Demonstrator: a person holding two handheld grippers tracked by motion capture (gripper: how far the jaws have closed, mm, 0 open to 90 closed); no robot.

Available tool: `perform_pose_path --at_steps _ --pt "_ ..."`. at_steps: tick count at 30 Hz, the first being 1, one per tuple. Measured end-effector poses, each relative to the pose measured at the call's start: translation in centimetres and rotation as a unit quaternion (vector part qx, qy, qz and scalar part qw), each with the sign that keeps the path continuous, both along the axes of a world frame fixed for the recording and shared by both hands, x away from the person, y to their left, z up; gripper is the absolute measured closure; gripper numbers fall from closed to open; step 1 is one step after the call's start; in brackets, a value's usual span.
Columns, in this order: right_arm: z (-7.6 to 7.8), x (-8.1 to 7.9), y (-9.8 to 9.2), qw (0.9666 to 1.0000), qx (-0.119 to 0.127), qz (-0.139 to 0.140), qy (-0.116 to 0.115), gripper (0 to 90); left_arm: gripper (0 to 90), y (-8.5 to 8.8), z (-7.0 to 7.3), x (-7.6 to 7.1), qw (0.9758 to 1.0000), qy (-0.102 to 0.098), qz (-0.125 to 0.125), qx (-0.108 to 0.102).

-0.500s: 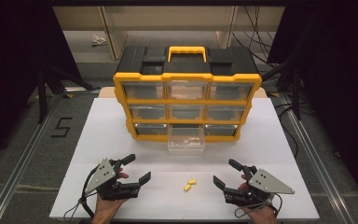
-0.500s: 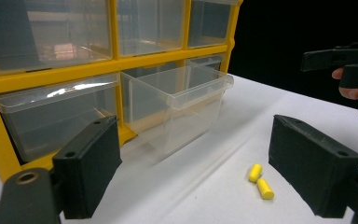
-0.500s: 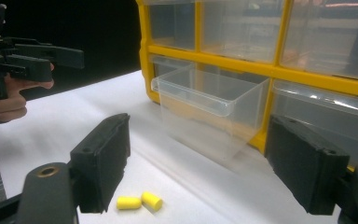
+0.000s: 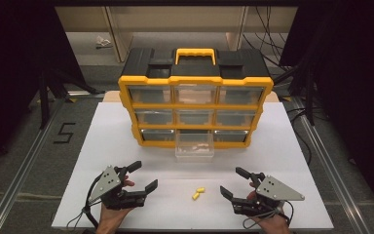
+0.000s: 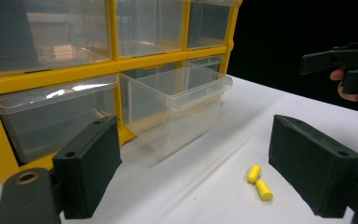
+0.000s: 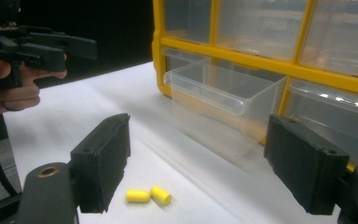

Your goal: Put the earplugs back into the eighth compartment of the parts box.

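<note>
Item: two yellow earplugs, small cylinders lying loose on the white table, touching end to end.
Place: between the two grippers, ahead of and inward from each; nearer the right gripper than the left gripper; well short of the pulled-out drawer.
Long axis: both lie flat. In the high view the pair runs slantwise, one end toward the person's side, the other toward the organizer; the two are slightly kinked against each other.
Left gripper state: jaws spread wide, nothing between them, hovering low over the table.
Right gripper state: jaws spread wide, empty, held low and aimed toward the earplugs.
Drawer: clear, bottom row middle, drawn out of the organizer beyond both grippers; whether it holds anything cannot be told.
Progress: judged early. Drawer stands ready; earplugs not yet gripped; picking up and dropping in both remain.
</note>
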State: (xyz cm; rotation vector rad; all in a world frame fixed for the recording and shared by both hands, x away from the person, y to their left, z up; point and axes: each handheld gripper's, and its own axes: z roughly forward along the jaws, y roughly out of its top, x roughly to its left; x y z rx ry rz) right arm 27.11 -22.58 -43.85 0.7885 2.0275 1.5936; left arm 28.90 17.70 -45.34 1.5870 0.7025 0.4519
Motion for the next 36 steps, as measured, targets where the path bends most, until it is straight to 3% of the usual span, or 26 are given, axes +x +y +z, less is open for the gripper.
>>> perform_pose_path --at_steps 5,6,7,8,9,11,14,15,16,19,20,21,22,23,24,25,26,27,28,29,30,31,32,33,36 --pt "0.5 0.5 0.2 0.9996 -0.019 0.014 0.018 23.9 16.3 0.0 0.0 0.0 1.0000 0.000 0.000 -0.004" --pt "0.6 0.6 0.4 0.9992 -0.029 0.015 0.022 24.1 16.3 0.0 0.0 0.0 1.0000 0.000 0.000 -0.004" --pt "0.8 0.8 0.8 0.9981 -0.054 0.020 0.021 24.7 16.3 0.0 0.0 0.0 1.0000 0.000 -0.001 -0.004" --pt "0.8 0.8 0.8 0.9981 -0.054 0.020 0.021 24.7 16.3 0.0 0.0 0.0 1.0000 0.000 -0.001 -0.004" --pt "1.0 1.1 1.2 0.9966 -0.077 0.023 0.017 24.9 16.3 0.0 0.0 0.0 1.0000 0.000 -0.001 -0.004" --pt "1.1 1.2 1.4 0.9960 -0.084 0.024 0.018 25.0 16.3 0.0 0.0 0.0 1.0000 0.000 -0.001 -0.004" --pt "1.5 2.1 2.2 0.9920 -0.115 0.042 0.033 25.8 16.3 0.0 0.0 0.0 1.0000 0.001 0.000 -0.006" --pt "1.5 2.6 2.8 0.9880 -0.143 0.045 0.038 26.6 16.3 0.0 0.0 0.0 1.0000 0.000 0.000 -0.005" --pt "1.5 2.6 2.8 0.9880 -0.143 0.045 0.038 26.6 16.3 0.0 0.0 0.1 1.0000 0.000 0.000 -0.005" --pt "1.4 3.5 3.5 0.9832 -0.167 0.049 0.055 27.9 16.2 0.0 0.0 0.1 1.0000 0.001 -0.001 -0.005" --pt "1.4 3.7 3.7 0.9812 -0.175 0.055 0.061 28.4 16.3 -0.1 0.0 0.1 1.0000 0.001 -0.002 -0.004" --pt "1.3 4.2 4.2 0.9757 -0.196 0.065 0.073 31.1 16.3 -0.1 0.0 0.1 1.0000 0.001 -0.002 -0.004" --pt "1.3 4.2 4.2 0.9757 -0.196 0.065 0.073 31.1 16.3 -0.1 0.0 0.0 1.0000 0.001 -0.002 -0.004" --pt "1.1 4.5 4.7 0.9697 -0.215 0.079 0.085 35.7 16.3 0.0 0.0 0.1 1.0000 0.000 -0.001 -0.006" --pt "1.1 4.5 4.7 0.9697 -0.215 0.079 0.085 35.7 16.3 0.0 0.0 0.1 1.0000 0.000 -0.001 -0.006" --pt "0.8 4.8 5.1 0.9627 -0.236 0.093 0.094 38.1 16.3 0.0 -0.1 0.1 1.0000 0.001 -0.001 -0.006" --pt "0.8 4.8 5.1 0.9627 -0.236 0.093 0.094 38.1 16.3 0.0 -0.1 0.1 1.0000 0.001 -0.001 -0.006" --pt "0.4 5.0 5.5 0.9555 -0.255 0.101 0.110 39.0 16.3 0.0 -0.1 0.0 1.0000 0.000 -0.001 -0.007" --pt "0.4 5.0 5.5 0.9555 -0.255 0.101 0.110 39.0 16.2 0.0 -0.1 0.0 1.0000 0.000 -0.001 -0.007" --pt "0.1 5.3 5.8 0.9502 -0.265 0.108 0.122 41.1 16.3 0.0 0.0 0.0 1.0000 0.000 -0.001 -0.008" --pt "0.1 5.3 5.8 0.9502 -0.265 0.108 0.122 41.1 16.3 0.0 0.0 0.0 1.0000 0.000 -0.001 -0.008" --pt "-0.1 5.4 6.0 0.9481 -0.269 0.112 0.127 41.3 16.3 0.0 -0.1 0.0 1.0000 0.000 -0.001 -0.007" --pt "-0.5 5.8 6.5 0.9423 -0.282 0.120 0.134 42.0 16.2 0.0 -0.1 0.0 1.0000 0.000 -0.001 -0.007" --pt "-0.5 5.8 6.5 0.9423 -0.282 0.120 0.134 42.0 16.2 0.0 -0.1 0.0 1.0000 0.001 -0.001 -0.007" --pt "-0.9 6.2 7.1 0.9357 -0.297 0.130 0.139 44.6 16.3 0.0 -0.1 0.1 1.0000 0.001 -0.002 -0.006"
